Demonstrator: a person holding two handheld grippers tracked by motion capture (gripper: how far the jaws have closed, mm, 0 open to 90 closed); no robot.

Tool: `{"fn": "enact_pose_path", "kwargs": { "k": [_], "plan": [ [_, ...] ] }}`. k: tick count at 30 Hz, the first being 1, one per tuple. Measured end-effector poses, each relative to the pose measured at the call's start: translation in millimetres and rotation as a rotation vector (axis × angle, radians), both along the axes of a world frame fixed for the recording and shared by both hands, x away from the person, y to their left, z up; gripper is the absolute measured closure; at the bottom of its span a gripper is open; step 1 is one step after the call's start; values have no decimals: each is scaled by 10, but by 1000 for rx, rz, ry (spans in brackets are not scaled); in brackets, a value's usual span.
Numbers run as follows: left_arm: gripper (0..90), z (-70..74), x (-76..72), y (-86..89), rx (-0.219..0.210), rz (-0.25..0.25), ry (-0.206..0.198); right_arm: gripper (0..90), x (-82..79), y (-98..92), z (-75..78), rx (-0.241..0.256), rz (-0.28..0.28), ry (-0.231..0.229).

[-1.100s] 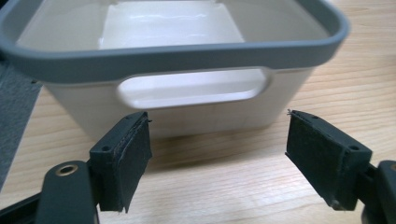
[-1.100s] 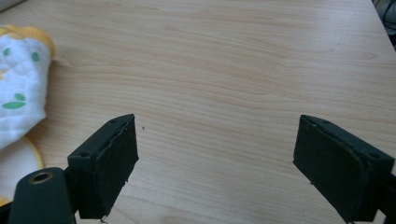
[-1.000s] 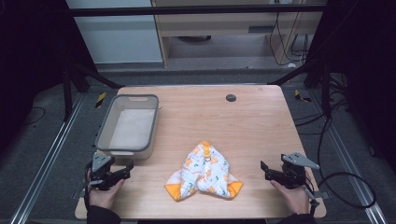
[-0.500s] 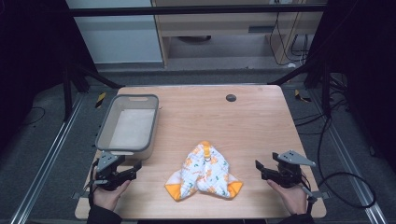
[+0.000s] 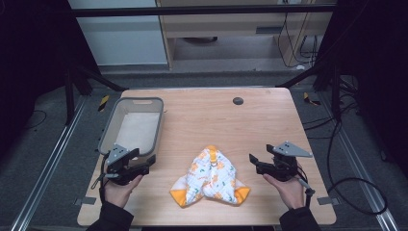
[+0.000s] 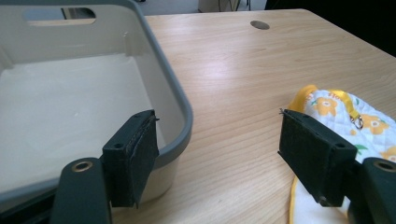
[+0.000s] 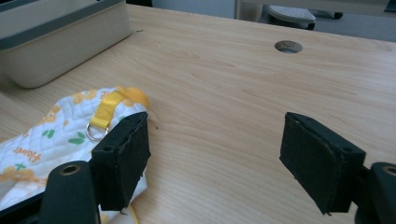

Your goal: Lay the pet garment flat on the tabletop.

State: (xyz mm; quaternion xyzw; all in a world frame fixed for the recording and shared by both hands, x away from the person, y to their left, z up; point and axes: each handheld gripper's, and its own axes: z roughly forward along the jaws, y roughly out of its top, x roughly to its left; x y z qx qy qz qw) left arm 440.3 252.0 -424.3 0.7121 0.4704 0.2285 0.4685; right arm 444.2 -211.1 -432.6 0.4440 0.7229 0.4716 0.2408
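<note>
A white quilted cloth with orange flowers, orange corners and a yellow loop with a metal ring lies crumpled at the table's front middle. My left gripper rests open on the table to the cloth's left, by the near corner of a grey bin. My right gripper is open to the right of the cloth, pointing toward it. In the left gripper view the bin sits behind the left jaw and the cloth behind the right jaw. In the right gripper view the cloth lies behind the left jaw.
The wooden table has a round cable hole near its far edge. The grey bin holds nothing. Black frame posts and cables stand around the table, and a cable trails from the right gripper.
Both grippers have moved inward toward the cloth. The cloth and bin have not moved.
</note>
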Motion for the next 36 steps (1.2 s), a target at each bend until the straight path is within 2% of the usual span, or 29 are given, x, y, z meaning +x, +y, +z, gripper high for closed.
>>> {"fn": "enact_pose_path", "kwargs": {
  "k": [10, 16, 18, 24, 25, 26, 28, 30, 32, 36],
  "plan": [
    [276, 1, 156, -329, 13, -45, 3, 247, 179, 248, -30, -24, 45, 10],
    [295, -70, 261, -607, 45, -90, 26, 260, 271, 338, -93, -8, 59, 29],
    [301, -99, 277, -684, 66, -102, 30, 263, 281, 361, -119, -12, 67, 31],
    [315, -191, 316, -841, 79, -136, 45, 275, 306, 414, -222, -25, 85, 66],
    [314, -241, 329, -908, 90, -150, 65, 278, 307, 420, -239, -27, 87, 68],
    [312, -262, 331, -938, 112, -159, 66, 282, 305, 425, -248, -27, 88, 73],
    [312, -284, 325, -973, 129, -166, 68, 288, 294, 438, -281, -41, 96, 81],
    [315, -314, 313, -1006, 129, -176, 66, 292, 282, 448, -311, -49, 103, 91],
    [317, -357, 307, -1045, 140, -187, 77, 299, 271, 459, -344, -56, 117, 99],
    [337, -409, 323, -1074, 134, -199, 96, 319, 270, 490, -391, -52, 135, 119]
  ]
}}
